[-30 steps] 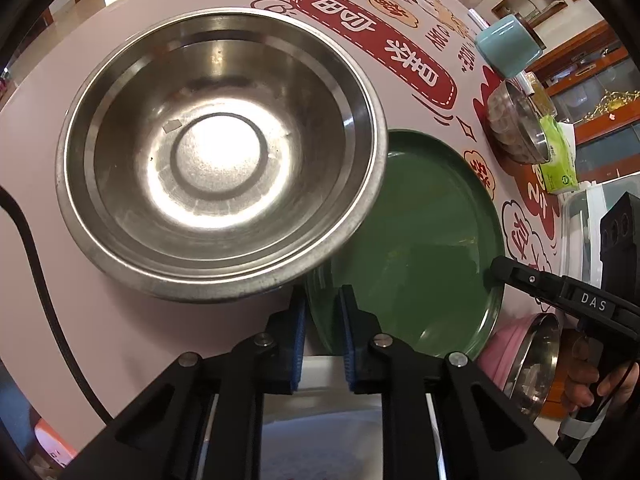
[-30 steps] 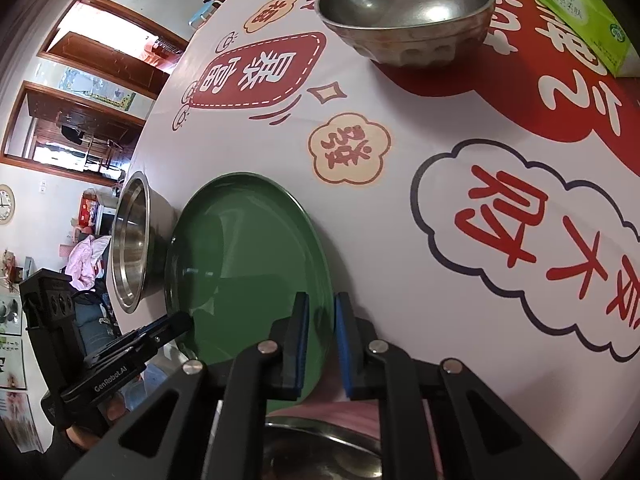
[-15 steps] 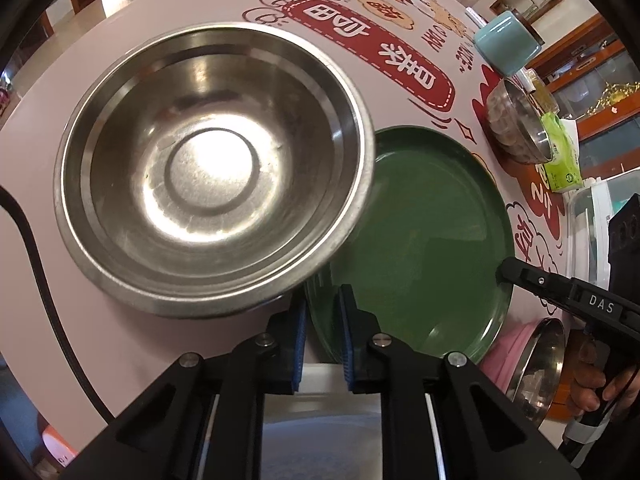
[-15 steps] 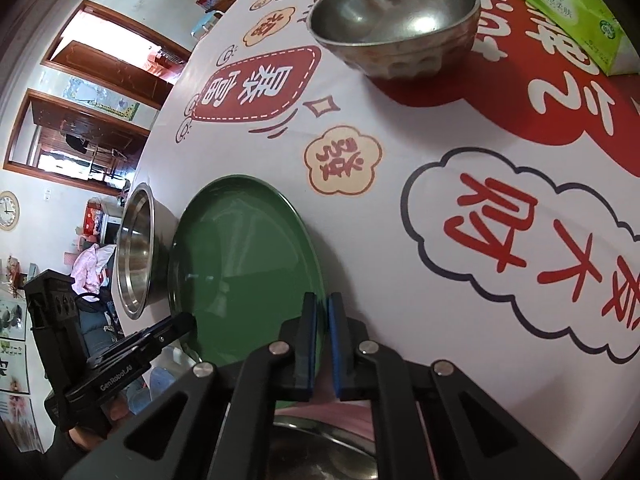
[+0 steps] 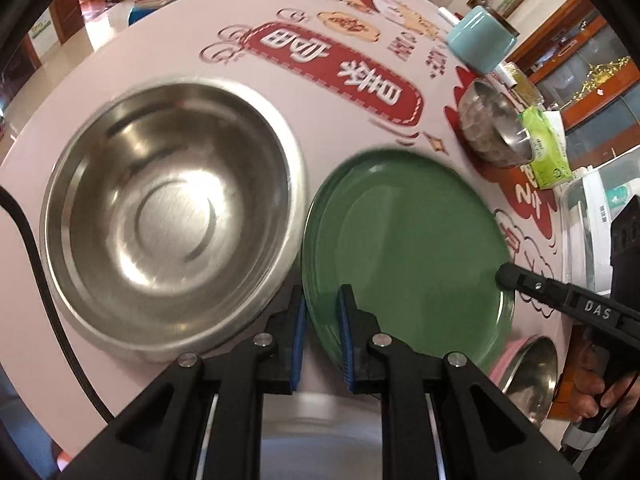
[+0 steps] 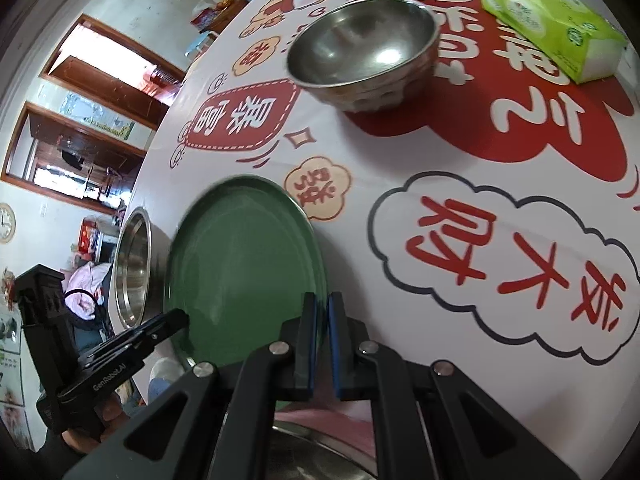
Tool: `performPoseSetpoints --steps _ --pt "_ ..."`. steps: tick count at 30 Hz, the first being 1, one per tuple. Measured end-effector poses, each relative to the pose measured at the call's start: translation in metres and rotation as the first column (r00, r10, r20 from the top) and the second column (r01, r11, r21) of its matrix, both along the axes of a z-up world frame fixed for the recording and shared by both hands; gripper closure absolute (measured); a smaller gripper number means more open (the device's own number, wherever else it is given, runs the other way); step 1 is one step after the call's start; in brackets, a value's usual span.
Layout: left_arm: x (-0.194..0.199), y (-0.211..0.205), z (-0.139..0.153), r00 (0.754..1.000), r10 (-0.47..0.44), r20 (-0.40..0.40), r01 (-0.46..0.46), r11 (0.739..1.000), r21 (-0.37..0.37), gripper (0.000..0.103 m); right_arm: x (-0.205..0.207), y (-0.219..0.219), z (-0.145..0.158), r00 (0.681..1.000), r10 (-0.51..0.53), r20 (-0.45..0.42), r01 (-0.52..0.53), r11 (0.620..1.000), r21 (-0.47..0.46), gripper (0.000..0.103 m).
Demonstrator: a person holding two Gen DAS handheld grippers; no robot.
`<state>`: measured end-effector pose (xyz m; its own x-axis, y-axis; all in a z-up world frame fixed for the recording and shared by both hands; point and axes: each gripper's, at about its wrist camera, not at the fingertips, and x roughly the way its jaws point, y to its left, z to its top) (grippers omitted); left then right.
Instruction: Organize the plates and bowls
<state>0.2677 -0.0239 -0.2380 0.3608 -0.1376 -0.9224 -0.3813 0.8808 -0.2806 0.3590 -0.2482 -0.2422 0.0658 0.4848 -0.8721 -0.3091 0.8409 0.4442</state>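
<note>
Both grippers, left [image 5: 322, 334] and right [image 6: 322, 344], have jaws clamped on the green plate [image 5: 408, 248] rim; lift level and together, clearing the steel bowl [image 5: 172, 220] beside it.

— What stands on the round table with the pink cloth printed in red [image 6: 400, 168]?

— A green and white tissue pack [image 6: 548, 28] lies near the far edge. A pale blue ceramic cup [image 5: 480, 42] stands beside it, closer to the edge.

— And beyond the table?

— Wooden door frames [image 6: 100, 92] and a round wall clock [image 6: 6, 222].
</note>
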Motion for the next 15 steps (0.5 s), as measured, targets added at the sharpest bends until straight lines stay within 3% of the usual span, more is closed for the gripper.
performPoseSetpoints --steps 15 --pt "0.001 -0.003 0.027 0.997 -0.026 0.066 0.025 0.999 0.022 0.090 -0.009 -0.011 0.028 0.997 -0.039 0.065 0.035 0.998 0.058 0.097"
